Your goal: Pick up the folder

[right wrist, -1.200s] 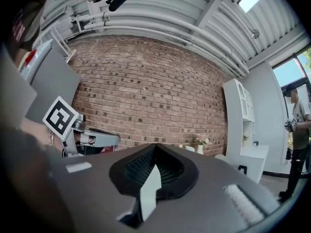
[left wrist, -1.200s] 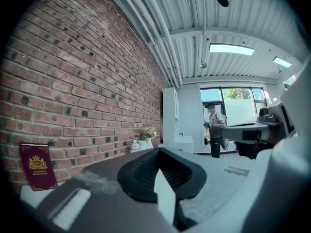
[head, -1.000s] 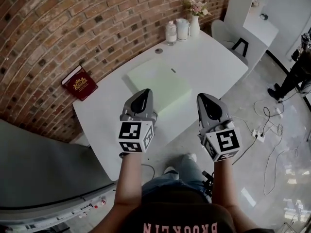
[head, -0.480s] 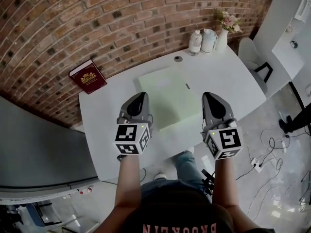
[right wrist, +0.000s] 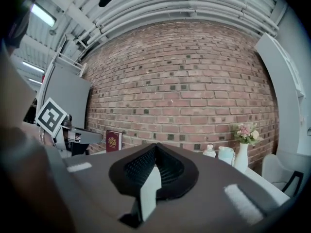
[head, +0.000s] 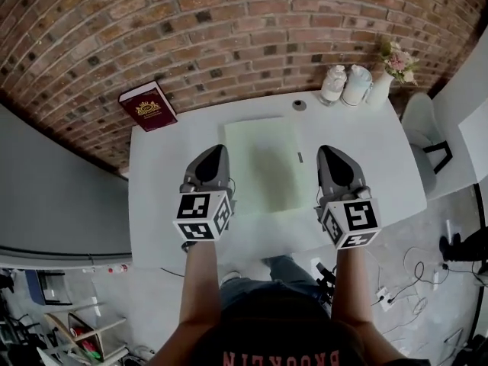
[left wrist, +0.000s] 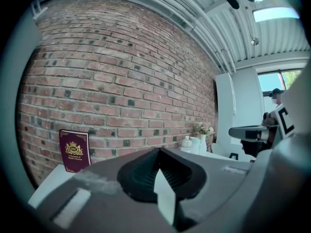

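Both the left gripper (head: 213, 158) and the right gripper (head: 330, 158) had jaws closed on nothing, held over the white table (head: 152, 204) near its front edge, either side of the pale green folder (head: 264, 162) lying flat mid-table.

a white table (head: 152, 204) set against a brick wall (head: 244, 29) carries a pale green folder (head: 263, 162) lying flat near its middle, a maroon book (head: 148, 106) upright at its far left corner, a small round disc (head: 300, 105) beyond the folder, and a bottle (head: 332, 84), jug (head: 356, 85) and flower vase (head: 379, 90) grouped at its far right.
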Demonstrator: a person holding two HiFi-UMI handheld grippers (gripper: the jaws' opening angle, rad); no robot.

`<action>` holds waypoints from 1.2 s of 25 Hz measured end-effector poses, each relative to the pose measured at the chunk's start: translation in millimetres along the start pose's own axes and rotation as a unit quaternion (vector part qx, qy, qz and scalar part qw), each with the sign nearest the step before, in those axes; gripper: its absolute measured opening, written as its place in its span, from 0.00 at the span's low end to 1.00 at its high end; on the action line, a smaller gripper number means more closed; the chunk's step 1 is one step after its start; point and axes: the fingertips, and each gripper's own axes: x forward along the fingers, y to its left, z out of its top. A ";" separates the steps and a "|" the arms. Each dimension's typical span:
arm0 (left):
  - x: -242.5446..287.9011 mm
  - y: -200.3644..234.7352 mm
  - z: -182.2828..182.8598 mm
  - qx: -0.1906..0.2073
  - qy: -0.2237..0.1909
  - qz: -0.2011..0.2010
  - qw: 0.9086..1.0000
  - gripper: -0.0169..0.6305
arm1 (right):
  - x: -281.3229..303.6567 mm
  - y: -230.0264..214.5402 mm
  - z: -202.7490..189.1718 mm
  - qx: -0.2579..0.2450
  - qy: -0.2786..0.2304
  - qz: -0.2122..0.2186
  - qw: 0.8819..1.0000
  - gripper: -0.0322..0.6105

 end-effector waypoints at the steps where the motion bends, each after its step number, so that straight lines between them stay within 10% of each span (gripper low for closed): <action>1: 2.8 1.1 -1.4 -0.005 0.001 0.009 1.000 0.02 | 5.7 -4.4 -1.8 0.002 0.002 0.009 1.000 0.05; 12: 20.9 15.4 -18.1 -0.051 0.011 0.090 0.995 0.02 | 53.9 -30.3 -23.1 0.015 0.039 0.083 0.996 0.14; 22: 40.4 20.9 -40.6 -0.079 0.054 0.057 0.994 0.46 | 71.5 -32.1 -39.4 0.056 0.057 0.087 0.993 0.35; 30: 43.8 32.6 -72.6 -0.103 0.089 0.039 0.990 0.46 | 77.8 -23.2 -80.7 0.085 0.115 0.074 0.987 0.35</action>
